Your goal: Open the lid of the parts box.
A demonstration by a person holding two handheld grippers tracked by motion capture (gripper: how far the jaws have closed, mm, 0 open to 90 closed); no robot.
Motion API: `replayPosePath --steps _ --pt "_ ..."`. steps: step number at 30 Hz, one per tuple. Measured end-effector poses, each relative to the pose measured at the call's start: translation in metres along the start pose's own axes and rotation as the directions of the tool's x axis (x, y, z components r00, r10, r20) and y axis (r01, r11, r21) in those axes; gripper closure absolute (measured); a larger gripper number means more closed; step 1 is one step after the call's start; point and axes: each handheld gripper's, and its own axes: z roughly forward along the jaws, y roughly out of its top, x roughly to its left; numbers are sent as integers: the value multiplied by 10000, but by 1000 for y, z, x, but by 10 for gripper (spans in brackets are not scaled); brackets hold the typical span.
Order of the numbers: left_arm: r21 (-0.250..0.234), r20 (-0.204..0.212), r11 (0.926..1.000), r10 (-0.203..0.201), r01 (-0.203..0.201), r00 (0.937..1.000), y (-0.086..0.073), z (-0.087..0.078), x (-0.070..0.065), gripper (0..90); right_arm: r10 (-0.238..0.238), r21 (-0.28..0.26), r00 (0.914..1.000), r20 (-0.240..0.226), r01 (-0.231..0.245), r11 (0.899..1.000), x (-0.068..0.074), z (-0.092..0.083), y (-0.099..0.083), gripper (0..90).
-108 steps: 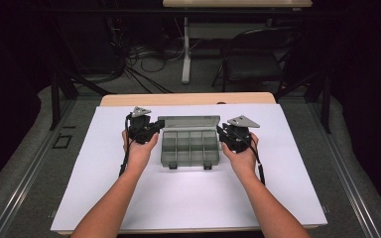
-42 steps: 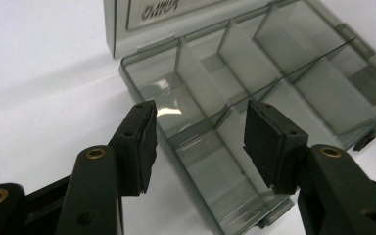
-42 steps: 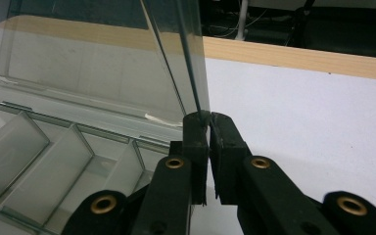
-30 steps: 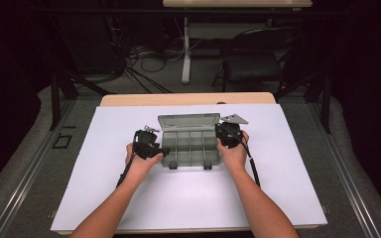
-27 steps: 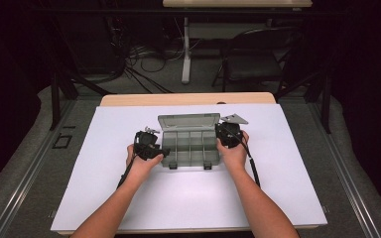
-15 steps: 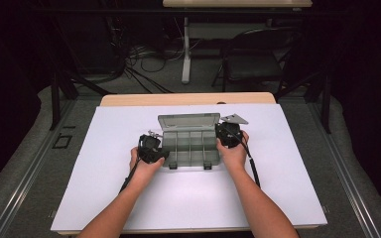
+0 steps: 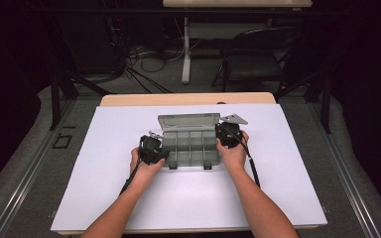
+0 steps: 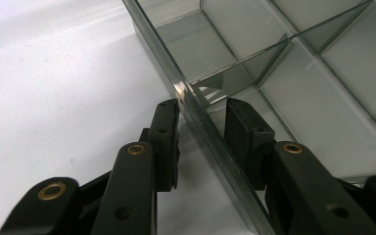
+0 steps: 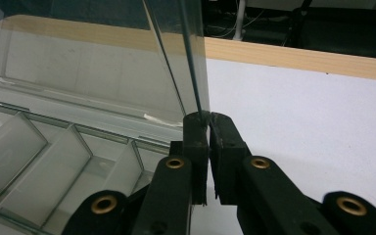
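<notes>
The left gripper (image 8: 201, 115) straddles the left wall of the clear plastic box (image 7: 191, 146): one jaw stands outside on the white counter (image 7: 104, 188), the other inside the nearest compartment, and the wall runs up between them. Its jaws have just been closing around that wall, yet a gap shows on both sides, so I judge they do not clamp it yet. The right gripper (image 9: 208, 120) is clenched on the right edge of the raised lid (image 9: 98, 73), pads pinched on the thin pane.

The box sits at the middle of the counter, long axis across it, lid hinged at the far side and tilted up. Each hand is at its own end, so the left gripper need only finish pinching the wall that runs along its jaws.

The high view gives the layout and both hands (image 7: 146, 166). The gripper views show how each jaw meets the plastic, too small to read from above.
</notes>
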Motion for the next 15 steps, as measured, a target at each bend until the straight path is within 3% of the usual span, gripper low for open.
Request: replayPosePath --steps 15 --pt "-108 -60 9999 -20 19 10000 -1 0 -1 670 537 194 9985 94 -539 9984 0 6 7 871"
